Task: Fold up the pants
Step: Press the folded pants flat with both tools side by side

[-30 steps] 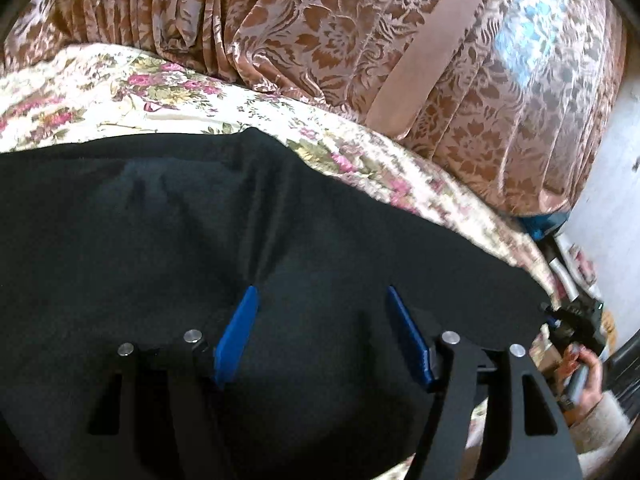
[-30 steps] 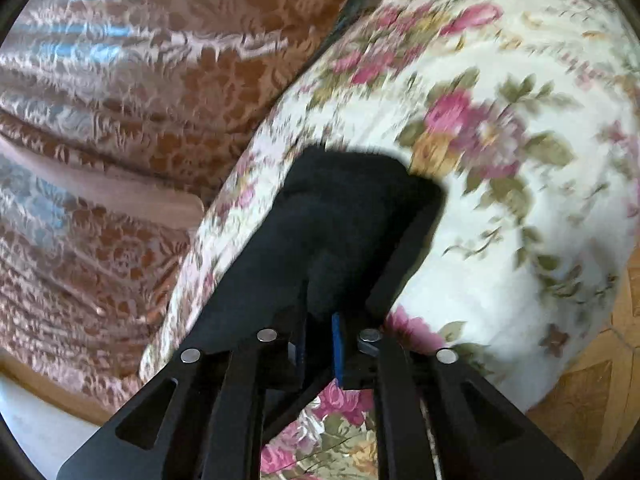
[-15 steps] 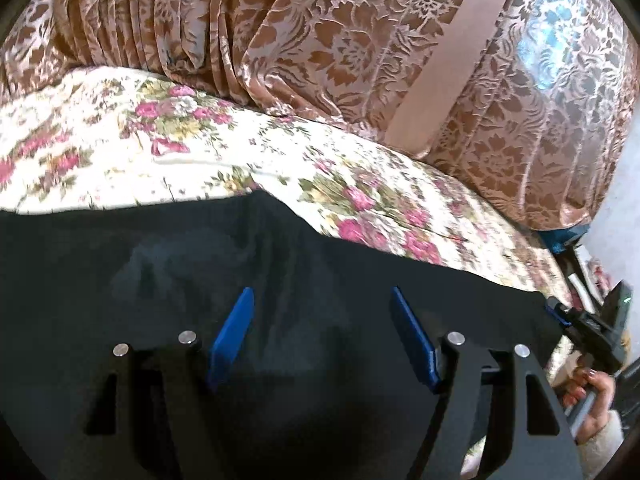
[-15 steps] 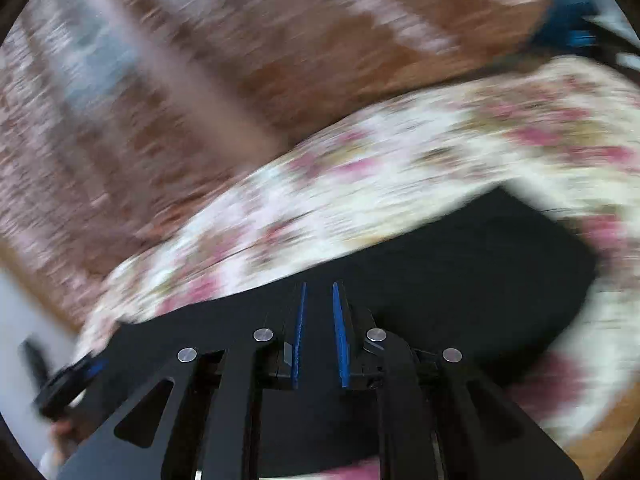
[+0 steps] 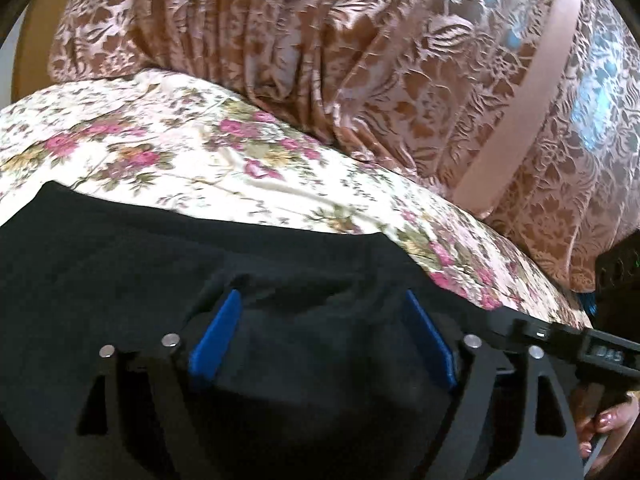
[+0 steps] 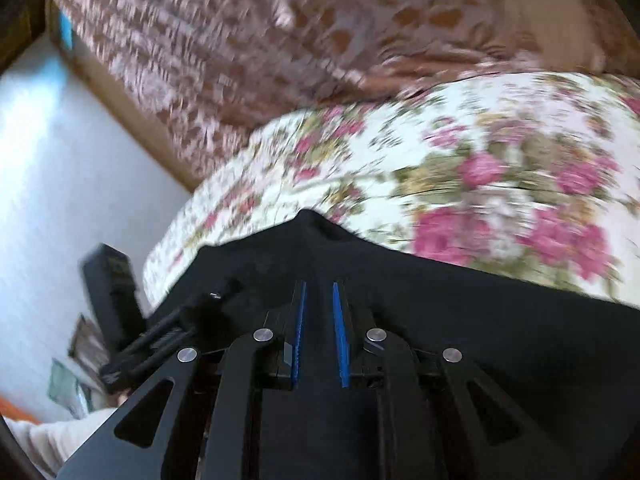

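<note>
The black pants (image 5: pixel 160 264) lie spread across a floral bedspread (image 5: pixel 200 152). My left gripper (image 5: pixel 320 300) hangs low over the cloth with its blue fingers (image 5: pixel 216 332) wide apart and nothing between them. In the right wrist view the pants (image 6: pixel 480 320) fill the lower frame. My right gripper (image 6: pixel 319 286) is closed down to a narrow gap, blue pads nearly parallel, with a fold of black cloth bunched at its tips. The view is motion-blurred. The right gripper's body also shows at the right edge of the left wrist view (image 5: pixel 600 352).
A brown damask curtain (image 5: pixel 360 60) hangs behind the bed. In the right wrist view a white wall (image 6: pixel 60 160) stands to the left, with a black device (image 6: pixel 112 292) and clutter low beside the bed. The bedspread (image 6: pixel 480 152) extends beyond the pants.
My right gripper has swung round with the pants cloth, from the bed's edge to over the bed. The left gripper stayed open and shifted slightly along the pants.
</note>
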`<state>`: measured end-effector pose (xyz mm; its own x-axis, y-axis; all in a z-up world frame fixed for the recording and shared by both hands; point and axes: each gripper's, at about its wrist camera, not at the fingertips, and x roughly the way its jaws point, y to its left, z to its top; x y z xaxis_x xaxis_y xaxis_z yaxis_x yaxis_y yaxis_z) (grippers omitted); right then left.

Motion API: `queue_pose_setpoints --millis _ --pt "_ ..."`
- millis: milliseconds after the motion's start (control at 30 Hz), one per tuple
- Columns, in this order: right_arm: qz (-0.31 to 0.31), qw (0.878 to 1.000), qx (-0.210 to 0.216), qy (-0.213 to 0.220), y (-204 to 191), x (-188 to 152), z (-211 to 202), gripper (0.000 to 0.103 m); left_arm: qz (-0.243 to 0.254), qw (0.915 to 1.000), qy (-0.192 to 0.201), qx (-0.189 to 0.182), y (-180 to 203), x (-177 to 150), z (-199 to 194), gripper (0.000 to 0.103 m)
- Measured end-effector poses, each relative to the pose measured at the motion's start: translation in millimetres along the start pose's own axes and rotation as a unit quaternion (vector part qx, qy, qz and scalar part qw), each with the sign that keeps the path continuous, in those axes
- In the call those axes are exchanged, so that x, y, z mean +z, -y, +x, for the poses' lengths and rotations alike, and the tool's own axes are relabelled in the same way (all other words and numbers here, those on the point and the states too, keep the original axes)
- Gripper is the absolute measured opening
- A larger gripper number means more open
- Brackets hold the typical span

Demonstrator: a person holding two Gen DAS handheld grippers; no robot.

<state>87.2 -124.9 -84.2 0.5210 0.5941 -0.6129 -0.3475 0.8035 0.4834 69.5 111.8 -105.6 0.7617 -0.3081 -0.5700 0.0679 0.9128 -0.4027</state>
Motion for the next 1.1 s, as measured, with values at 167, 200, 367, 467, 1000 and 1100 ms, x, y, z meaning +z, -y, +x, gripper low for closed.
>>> queue_pose_setpoints --millis 167,200,367,467,1000,1100 --pt "-0.076 0.996 -0.052 -0.002 -25.3 22.1 40.0 0.013 -0.029 0.9992 0.014 -0.021 -11.1 -8.9 1.1 0.083" --pt "-0.079 0.995 -0.053 -0.001 -26.2 24.3 42.7 0.03 -0.025 0.9994 0.016 -0.02 -9.8 -10.3 1.3 0.084" --pt "-0.082 0.996 -0.024 -0.032 -22.7 32.1 75.4 0.037 -0.015 0.9996 0.017 -0.018 -7.4 -14.8 1.8 0.086" --pt "-0.068 0.995 -0.041 -0.056 -16.6 32.6 91.3 0.018 -0.016 0.9996 0.015 -0.018 -8.1 -15.2 3.2 0.086" --pt "-0.049 0.997 -0.047 -0.04 2.1 37.4 119.5 0.011 0.029 0.9985 -0.031 0.034 12.0 -12.4 21.5 0.095" --pt "-0.042 0.998 -0.034 -0.028 3.7 36.2 113.4 0.011 0.03 0.9983 -0.032 0.037 13.0 -12.5 21.8 0.095"
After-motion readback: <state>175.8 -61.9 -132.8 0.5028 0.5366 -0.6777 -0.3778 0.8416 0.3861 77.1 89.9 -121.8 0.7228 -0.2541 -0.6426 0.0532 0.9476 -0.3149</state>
